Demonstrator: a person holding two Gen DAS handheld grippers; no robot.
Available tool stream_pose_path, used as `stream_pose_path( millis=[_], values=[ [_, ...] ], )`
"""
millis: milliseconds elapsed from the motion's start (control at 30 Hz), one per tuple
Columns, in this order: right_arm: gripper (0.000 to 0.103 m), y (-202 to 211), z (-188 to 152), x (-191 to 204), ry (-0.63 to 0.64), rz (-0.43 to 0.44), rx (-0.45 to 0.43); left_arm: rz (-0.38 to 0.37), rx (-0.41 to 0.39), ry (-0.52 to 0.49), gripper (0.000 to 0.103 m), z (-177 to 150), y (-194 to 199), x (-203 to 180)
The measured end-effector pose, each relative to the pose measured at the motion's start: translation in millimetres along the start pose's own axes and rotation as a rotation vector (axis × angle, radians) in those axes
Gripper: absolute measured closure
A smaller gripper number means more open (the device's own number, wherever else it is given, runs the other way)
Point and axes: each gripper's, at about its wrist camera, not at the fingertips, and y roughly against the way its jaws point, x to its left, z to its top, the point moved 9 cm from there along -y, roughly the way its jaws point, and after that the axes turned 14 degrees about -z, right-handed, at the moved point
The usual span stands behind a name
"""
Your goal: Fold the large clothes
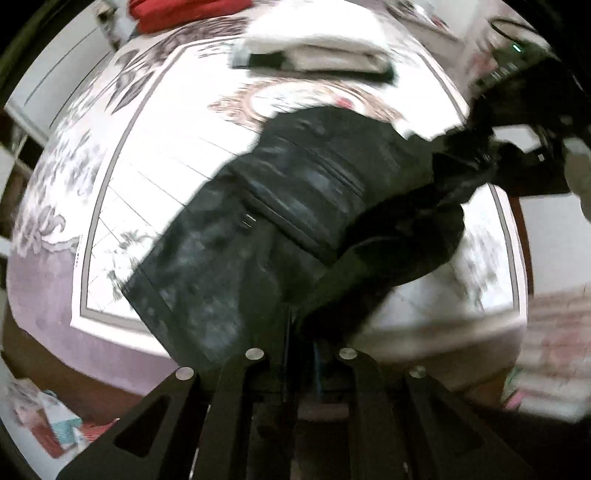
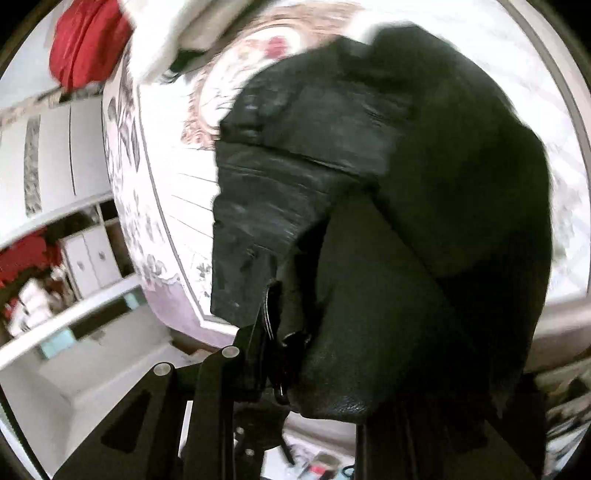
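Note:
A large black leather jacket [image 1: 295, 206] hangs stretched between my two grippers above a bed with a white and lilac flowered cover [image 1: 147, 158]. My left gripper [image 1: 299, 332] is shut on one end of the jacket, which rises from its fingertips. My right gripper shows at the right in the left wrist view [image 1: 491, 147], shut on the other end. In the right wrist view the jacket [image 2: 388, 184] drapes over my right gripper [image 2: 288, 332] and hides its right finger. The frames are motion-blurred.
A folded white garment with a dark edge [image 1: 317, 48] lies at the far side of the bed. A red cloth [image 1: 166, 14] lies beyond it. White cupboards and shelves [image 2: 74, 240] stand left of the bed.

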Motion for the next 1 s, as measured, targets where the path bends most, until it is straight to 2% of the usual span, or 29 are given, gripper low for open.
stream_pose_path(
  millis=[67,133,200,300,400,467,500,533,567,600,633,667,700,800,867,933,1000],
  values=[
    [0.078,-12,19,32,0.037,-0.039,-0.018,-0.011,-0.028,0.033,0.090,20,-6,34],
    [0.078,-31,42,66,0.059,-0.079,-0.027,-0.012,-0.042,0.040,0.090,34,-14,60],
    [0.076,-48,61,79,0.052,-0.108,-0.044,-0.023,-0.047,0.040,0.090,46,-28,85],
    [0.073,-91,90,109,0.082,-0.194,-0.047,-0.099,-0.017,0.104,0.088,56,-56,123],
    [0.053,-119,110,126,0.117,-0.206,-0.044,-0.172,-0.022,0.159,0.085,61,-65,154],
    [0.040,-123,115,135,0.114,-0.167,-0.044,-0.215,-0.044,0.217,0.082,63,-58,174],
    [0.038,-119,114,138,0.117,-0.138,-0.047,-0.238,-0.063,0.239,0.082,65,-50,182],
    [0.038,-111,111,143,0.128,-0.088,-0.051,-0.256,-0.075,0.258,0.080,65,-43,187],
    [0.037,-104,109,147,0.136,-0.043,-0.058,-0.264,-0.084,0.271,0.072,65,-38,192],
    [0.037,-85,102,146,0.136,0.014,-0.086,-0.276,-0.102,0.290,0.056,65,-29,198],
    [0.037,-69,97,139,0.122,0.022,-0.120,-0.288,-0.114,0.296,0.046,66,-24,199],
    [0.037,-54,92,130,0.107,0.014,-0.156,-0.300,-0.131,0.296,0.030,68,-18,198],
    [0.037,-41,86,119,0.093,-0.002,-0.192,-0.308,-0.152,0.293,0.024,69,-11,197],
    [0.037,-28,77,86,0.072,-0.116,-0.238,-0.315,-0.160,0.281,0.024,73,-10,186],
    [0.038,-40,83,78,0.075,-0.137,-0.216,-0.316,-0.140,0.271,0.024,76,-21,174],
    [0.042,-53,101,83,0.102,-0.143,-0.222,-0.300,-0.128,0.288,0.024,78,-39,165],
    [0.043,-72,134,93,0.154,-0.188,-0.281,-0.289,-0.116,0.326,0.024,81,-59,163]
  ],
)
